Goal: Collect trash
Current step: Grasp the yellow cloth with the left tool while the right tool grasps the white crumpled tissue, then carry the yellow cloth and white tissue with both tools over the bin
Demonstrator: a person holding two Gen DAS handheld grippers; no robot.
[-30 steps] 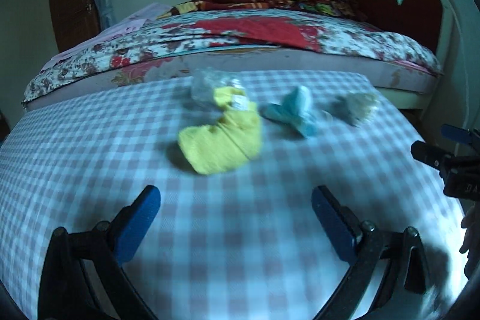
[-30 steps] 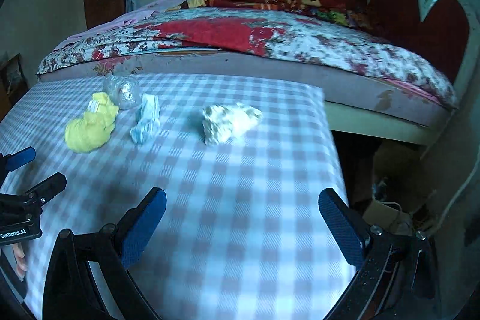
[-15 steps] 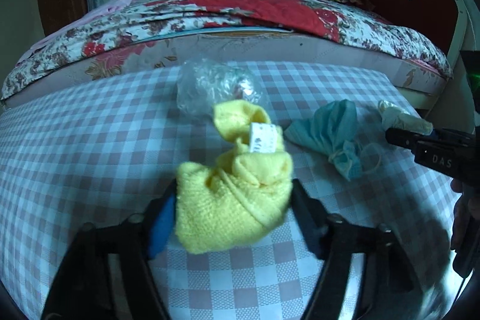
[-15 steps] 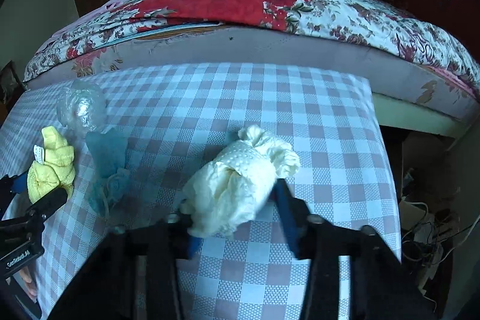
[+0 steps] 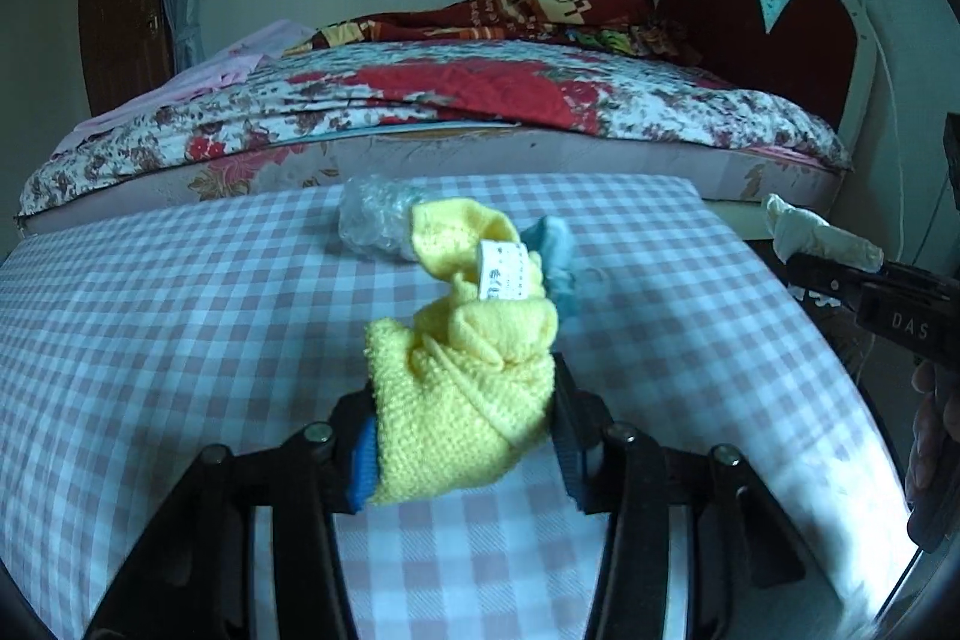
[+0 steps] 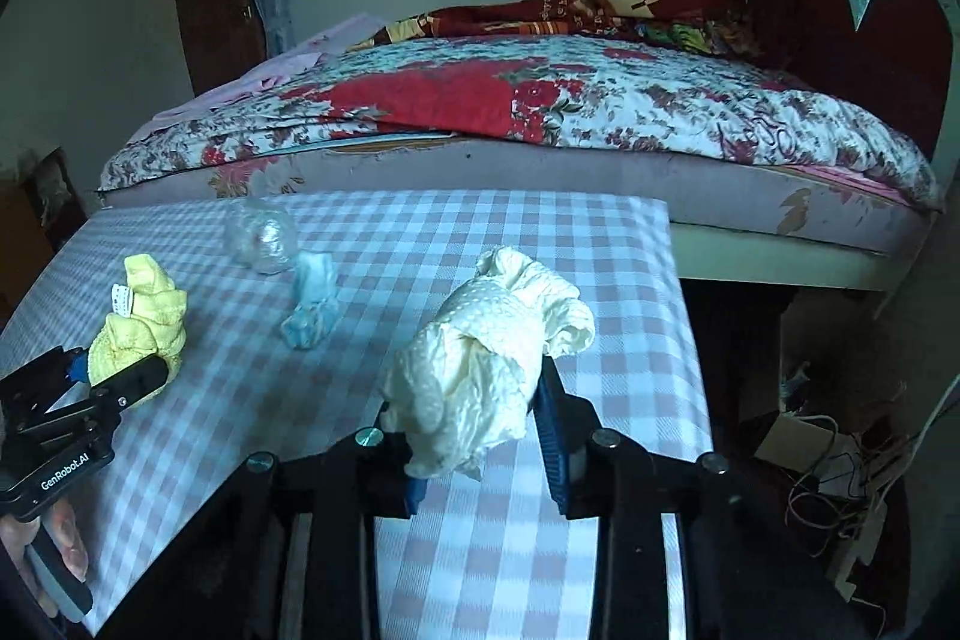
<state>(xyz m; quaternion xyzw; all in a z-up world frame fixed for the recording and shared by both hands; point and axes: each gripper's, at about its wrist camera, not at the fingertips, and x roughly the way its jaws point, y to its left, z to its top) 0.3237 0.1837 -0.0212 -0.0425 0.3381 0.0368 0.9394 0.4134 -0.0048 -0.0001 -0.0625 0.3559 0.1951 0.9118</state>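
Reading "GenRobot.AI", left gripper (image 6: 117, 370) clamps yellow cloth (image 6: 144, 322)

left gripper (image 5: 462, 436) clamped on yellow knit cloth (image 5: 462, 388), white tag showing | clear plastic wad (image 5: 372, 223) and blue mask (image 5: 555, 256) on checked tablecloth (image 5: 180, 316) behind | right gripper (image 5: 840, 274) holding cream cloth (image 5: 810, 232) at right edge | bed (image 5: 480, 100) beyond
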